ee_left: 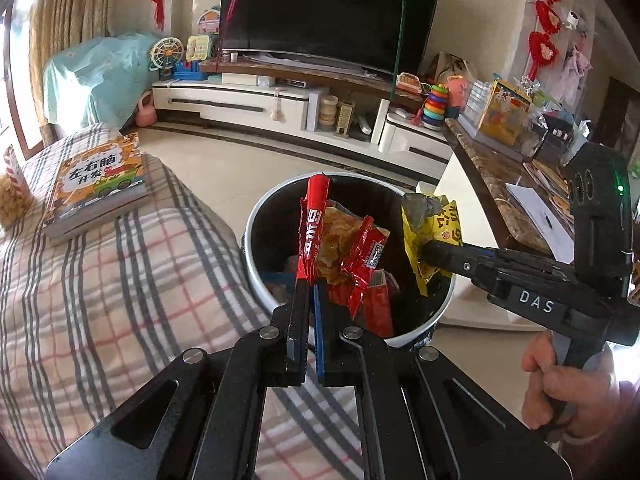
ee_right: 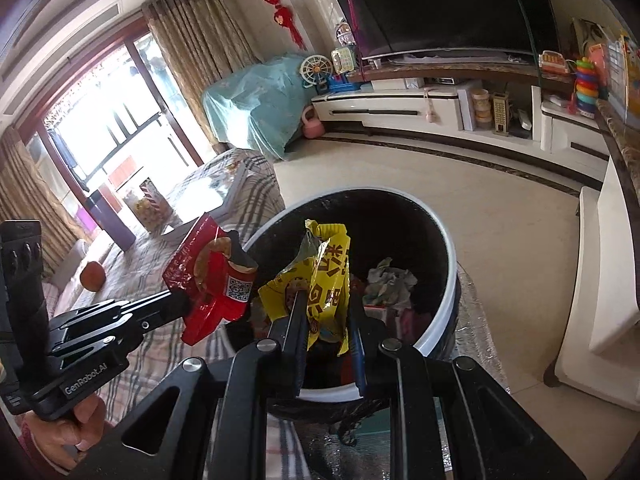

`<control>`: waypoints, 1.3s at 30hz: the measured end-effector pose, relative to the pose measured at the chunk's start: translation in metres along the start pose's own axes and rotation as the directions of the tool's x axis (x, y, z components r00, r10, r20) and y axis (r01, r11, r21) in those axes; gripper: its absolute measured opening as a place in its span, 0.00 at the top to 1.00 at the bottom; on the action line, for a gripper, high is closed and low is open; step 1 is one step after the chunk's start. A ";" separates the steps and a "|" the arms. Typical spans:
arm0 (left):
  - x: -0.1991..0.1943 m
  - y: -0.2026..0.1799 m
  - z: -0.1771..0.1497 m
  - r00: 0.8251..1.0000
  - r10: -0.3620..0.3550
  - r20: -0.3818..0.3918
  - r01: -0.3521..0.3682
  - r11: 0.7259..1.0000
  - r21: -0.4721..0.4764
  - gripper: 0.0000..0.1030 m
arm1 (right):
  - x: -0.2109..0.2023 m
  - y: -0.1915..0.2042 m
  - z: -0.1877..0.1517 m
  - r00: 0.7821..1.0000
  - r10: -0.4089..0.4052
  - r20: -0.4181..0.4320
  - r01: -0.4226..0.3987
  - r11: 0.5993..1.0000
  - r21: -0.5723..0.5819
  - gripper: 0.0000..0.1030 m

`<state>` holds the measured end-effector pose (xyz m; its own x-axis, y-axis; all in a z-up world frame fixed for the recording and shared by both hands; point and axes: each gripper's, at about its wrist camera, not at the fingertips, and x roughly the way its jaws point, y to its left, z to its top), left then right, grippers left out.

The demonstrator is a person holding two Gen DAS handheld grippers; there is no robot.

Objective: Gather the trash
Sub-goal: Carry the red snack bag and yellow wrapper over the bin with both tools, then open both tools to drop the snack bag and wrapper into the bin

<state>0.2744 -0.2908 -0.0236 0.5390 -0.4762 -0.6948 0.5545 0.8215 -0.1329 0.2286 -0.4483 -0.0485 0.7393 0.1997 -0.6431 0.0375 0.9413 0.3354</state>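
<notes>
A round bin [ee_left: 256,248] with a white rim and black inside stands on the floor beside the sofa; its rim [ee_right: 452,264] fills the middle of the right wrist view. My left gripper [ee_left: 310,280] is shut on a red snack wrapper [ee_left: 314,224], held over the bin's near left edge. My right gripper [ee_right: 326,300] is shut on a crumpled yellow wrapper [ee_right: 328,276], held over the bin's mouth. In the left wrist view the right gripper [ee_left: 428,252] and its yellow wrapper [ee_left: 432,220] hang over the bin's right side. The left gripper [ee_right: 184,300] holds the red wrapper [ee_right: 212,280] at the bin's left rim.
Crumpled paper [ee_right: 390,280] and other wrappers lie inside the bin. A plaid-covered sofa [ee_left: 100,280] carries a children's book [ee_left: 96,184]. A marble-topped table [ee_left: 492,184] with papers stands right of the bin. A TV cabinet [ee_left: 280,100] with toys lines the far wall.
</notes>
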 end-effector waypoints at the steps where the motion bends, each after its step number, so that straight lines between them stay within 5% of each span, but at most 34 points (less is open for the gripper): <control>1: 0.002 -0.002 0.001 1.000 0.001 -0.001 -0.001 1.000 0.003 0.98 | 0.001 -0.002 0.001 1.000 -0.002 -0.003 0.002 1.000 0.000 0.82; 34: 0.035 -0.002 0.023 0.998 0.003 -0.056 -0.003 1.000 0.005 0.98 | 0.028 -0.008 0.022 0.995 -0.063 -0.075 0.060 0.998 -0.033 0.82; 39: 0.040 -0.001 0.027 0.997 0.007 -0.074 -0.007 1.000 -0.004 0.91 | 0.029 -0.009 0.024 0.995 -0.068 -0.073 0.067 0.998 -0.022 0.71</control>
<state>0.3126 -0.3189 -0.0325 0.4945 -0.4457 -0.7462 0.5480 0.8262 -0.1304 0.2660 -0.4574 -0.0530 0.6841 0.1545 -0.7129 0.0715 0.9584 0.2763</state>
